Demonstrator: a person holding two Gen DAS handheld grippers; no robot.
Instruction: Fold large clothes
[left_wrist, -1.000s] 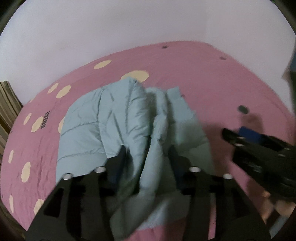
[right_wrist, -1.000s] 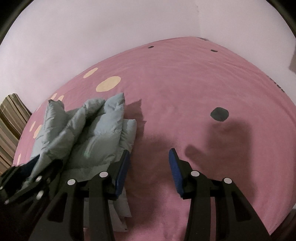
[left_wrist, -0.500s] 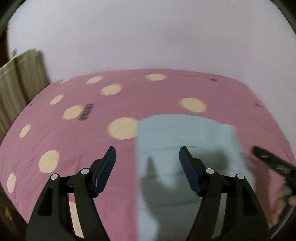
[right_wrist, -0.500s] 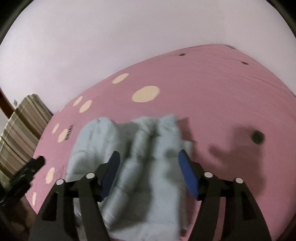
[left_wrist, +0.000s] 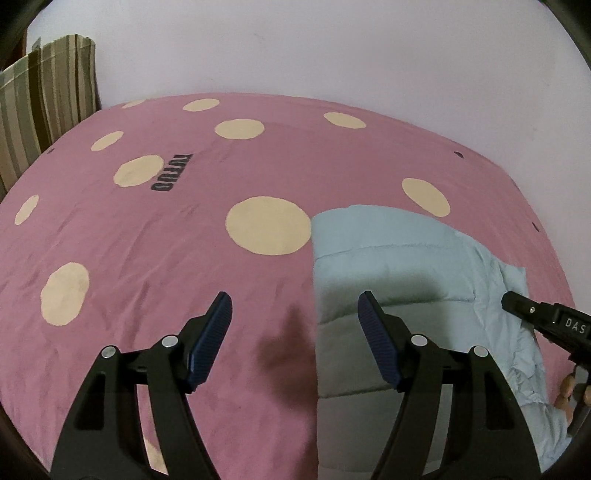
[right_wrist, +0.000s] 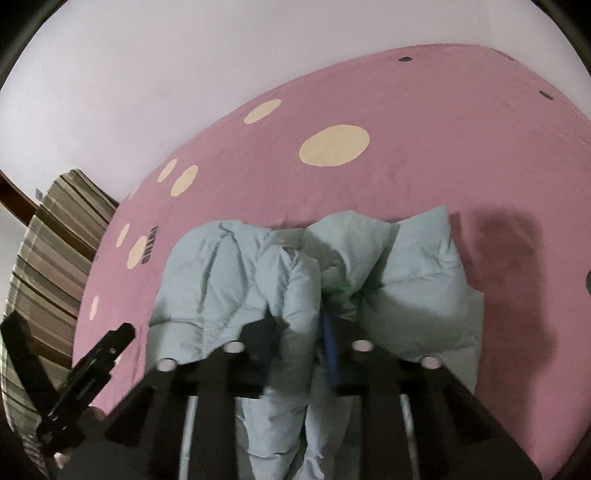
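The left gripper (left_wrist: 295, 325) has its two blue-padded fingers (left_wrist: 212, 338) spread wide w/ nothing between them, just pink bed sheet (left_wrist: 147, 240) under the gap. The sheet is pink w/ big cream dots, and one big dot (left_wrist: 267, 225) sits at about 12 o'clock from the left gripper. Black letters (left_wrist: 171, 173) are printed on the sheet at about 11 o'clock, upside down, too hard to read for sure. The light blue puffy jacket (left_wrist: 399, 266) lies on the sheet at about 2 o'clock from the left gripper; its left edge runs close by the gripper's right-side finger, and that finger is over the jacket. In the left wrist view the right gripper (left_wrist: 513, 301) pokes in from 3 o'clock, its tip on the jacket's far side edge, w/ a bit of a hand (left_wrist: 570, 391) below it. In the right wrist view the right gripper (right_wrist: 295, 354) has just been closing and is now pinching a bunched fold of the jacket (right_wrist: 229, 288); the puffy cloth bulges up around the jaws and hides most of them. A bit of green (right_wrist: 341, 290) shows in the folds at 12 o'clock. The left gripper (right_wrist: 107, 343) shows at about 9 o'clock in that view, off the jacket, over the sheet (right_wrist: 406, 110). A striped thing (left_wrist: 48, 96), maybe a curtain or cover, stands at the sheet's far left edge by the pale wall (left_wrist: 295, 44).
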